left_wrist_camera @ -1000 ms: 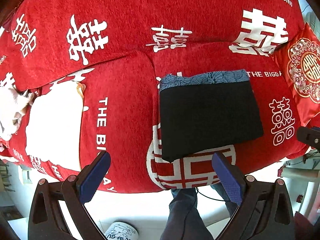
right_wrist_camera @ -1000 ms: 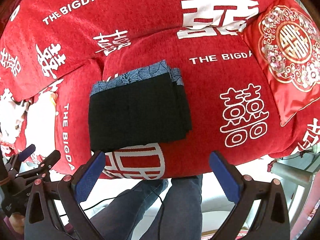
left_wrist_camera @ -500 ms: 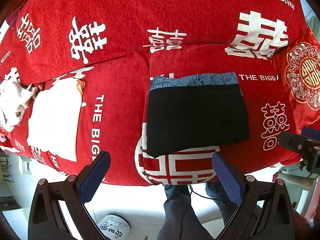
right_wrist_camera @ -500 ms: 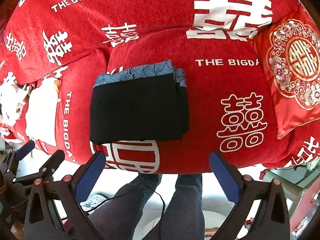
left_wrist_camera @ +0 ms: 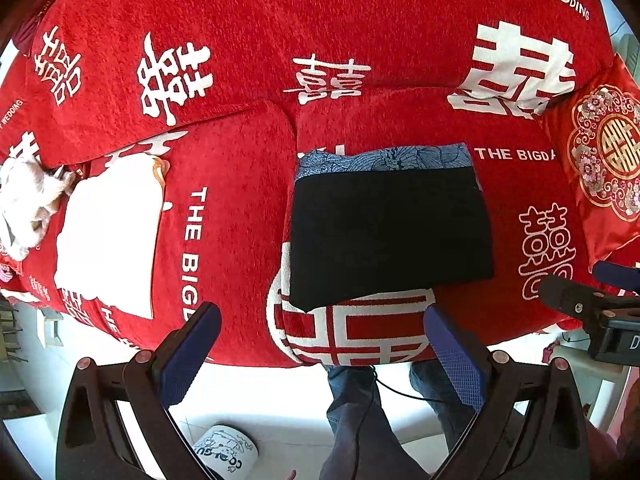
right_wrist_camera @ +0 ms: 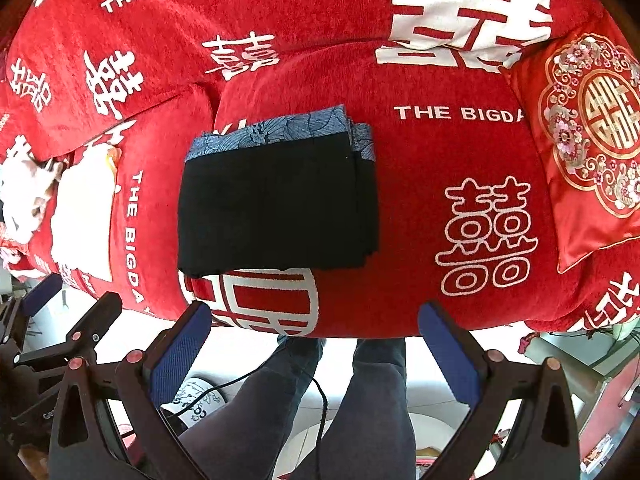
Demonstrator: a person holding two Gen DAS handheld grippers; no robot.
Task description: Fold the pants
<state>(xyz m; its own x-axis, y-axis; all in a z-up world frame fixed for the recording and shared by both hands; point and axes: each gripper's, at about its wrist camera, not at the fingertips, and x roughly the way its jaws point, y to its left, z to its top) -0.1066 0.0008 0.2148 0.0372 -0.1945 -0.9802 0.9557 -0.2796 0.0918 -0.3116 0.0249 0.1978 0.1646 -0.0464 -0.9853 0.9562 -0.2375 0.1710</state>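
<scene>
1. red sofa [left_wrist_camera: 240, 216] with white wedding lettering fills our view.
2. our pants [left_wrist_camera: 390, 236] lie folded into a black rectangle on the right seat cushion, blue patterned band at the back.
3. left tongs [left_wrist_camera: 320, 356] and right tongs [right_wrist_camera: 314, 356] both hang wide, holding nothing, off the sofa's front edge.

Count on inspection — one pair of black pants [left_wrist_camera: 390, 236], folded into one flat stack with one blue patterned band along its far edge. Two grippers: the left gripper [left_wrist_camera: 322, 354] and the right gripper [right_wrist_camera: 316, 354], each with two blue-padded fingers set wide apart, nothing between them. One red sofa [left_wrist_camera: 240, 208] bearing one embroidered red cushion [right_wrist_camera: 588, 140], one white folded cloth [left_wrist_camera: 108, 236] and one crumpled white cloth [left_wrist_camera: 24, 204]. Two legs in jeans [right_wrist_camera: 376, 412] — one slipper [left_wrist_camera: 226, 454] on the floor.
</scene>
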